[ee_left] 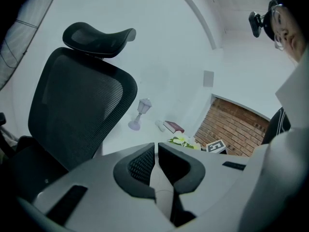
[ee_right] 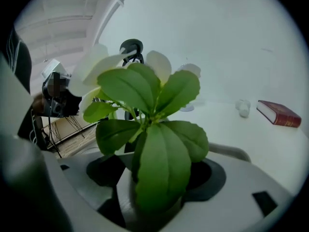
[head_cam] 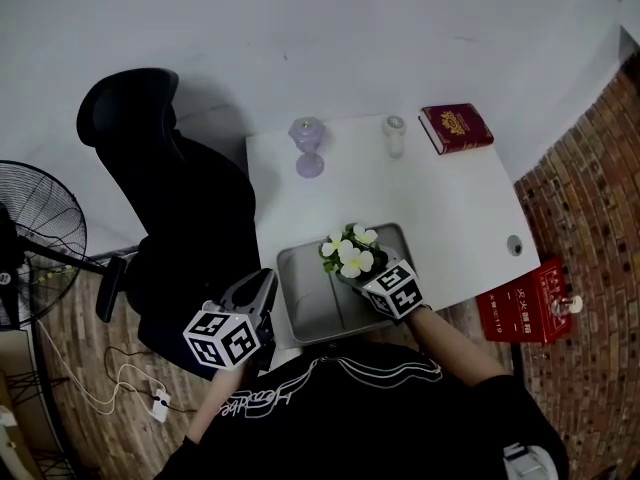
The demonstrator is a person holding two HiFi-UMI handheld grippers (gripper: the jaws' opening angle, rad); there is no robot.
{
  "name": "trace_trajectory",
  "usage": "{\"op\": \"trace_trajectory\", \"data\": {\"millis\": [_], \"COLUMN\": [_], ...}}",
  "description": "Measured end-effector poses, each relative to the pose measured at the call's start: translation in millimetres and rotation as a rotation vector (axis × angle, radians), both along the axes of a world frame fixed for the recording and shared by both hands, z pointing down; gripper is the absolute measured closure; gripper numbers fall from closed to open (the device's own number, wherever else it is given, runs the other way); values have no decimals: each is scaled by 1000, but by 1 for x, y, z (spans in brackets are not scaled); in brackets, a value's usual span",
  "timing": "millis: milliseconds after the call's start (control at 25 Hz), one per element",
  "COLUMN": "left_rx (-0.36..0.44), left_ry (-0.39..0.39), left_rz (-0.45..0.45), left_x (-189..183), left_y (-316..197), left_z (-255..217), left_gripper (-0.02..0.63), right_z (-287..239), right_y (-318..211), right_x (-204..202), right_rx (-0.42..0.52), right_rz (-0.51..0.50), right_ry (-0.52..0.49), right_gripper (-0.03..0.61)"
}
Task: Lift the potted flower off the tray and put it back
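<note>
Potted flower [head_cam: 350, 253] gripped by right tongs [ee_right: 155, 175] over tray [head_cam: 300, 298].

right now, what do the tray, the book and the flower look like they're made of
Tray: probably metal; even grey with a dull sheen, a thin raised rim and rounded corners, though plastic can't be ruled out.
Book: hardcover, likely coated board; dark red with gold print on the front.
Flower: looks artificial, maybe plastic or fabric; the leaves are evenly green and smooth.

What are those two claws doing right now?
Left claw: closed, empty.
Right claw: closed on the potted flower.
</note>
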State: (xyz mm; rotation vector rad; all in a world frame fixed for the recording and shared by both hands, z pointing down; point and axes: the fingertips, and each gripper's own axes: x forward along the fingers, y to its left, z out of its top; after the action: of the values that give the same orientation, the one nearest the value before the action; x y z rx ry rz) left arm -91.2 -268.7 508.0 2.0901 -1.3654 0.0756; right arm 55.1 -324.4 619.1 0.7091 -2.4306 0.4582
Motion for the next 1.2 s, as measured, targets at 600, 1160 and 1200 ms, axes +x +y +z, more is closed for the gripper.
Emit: {"op": "trace_trajectory", "data": {"millis": [600, 1160, 1200], "left_rx": [20, 92, 103], "left_ry": [6, 20, 19], "left_rz": [48, 129, 139], "left_x": [0, 5, 5], "left_y": [33, 172, 182], "left_z": [-17, -69, -74], "left_gripper": [568, 568, 568], "right_z": [-40, -174, -181], "right_y": [38, 199, 211], "right_x": [41, 9, 5], "right_rx": [79, 237, 233], "right_rz": [85, 44, 38], "right_ry": [-5, -341, -372], "right_gripper": [121, 578, 578]}}
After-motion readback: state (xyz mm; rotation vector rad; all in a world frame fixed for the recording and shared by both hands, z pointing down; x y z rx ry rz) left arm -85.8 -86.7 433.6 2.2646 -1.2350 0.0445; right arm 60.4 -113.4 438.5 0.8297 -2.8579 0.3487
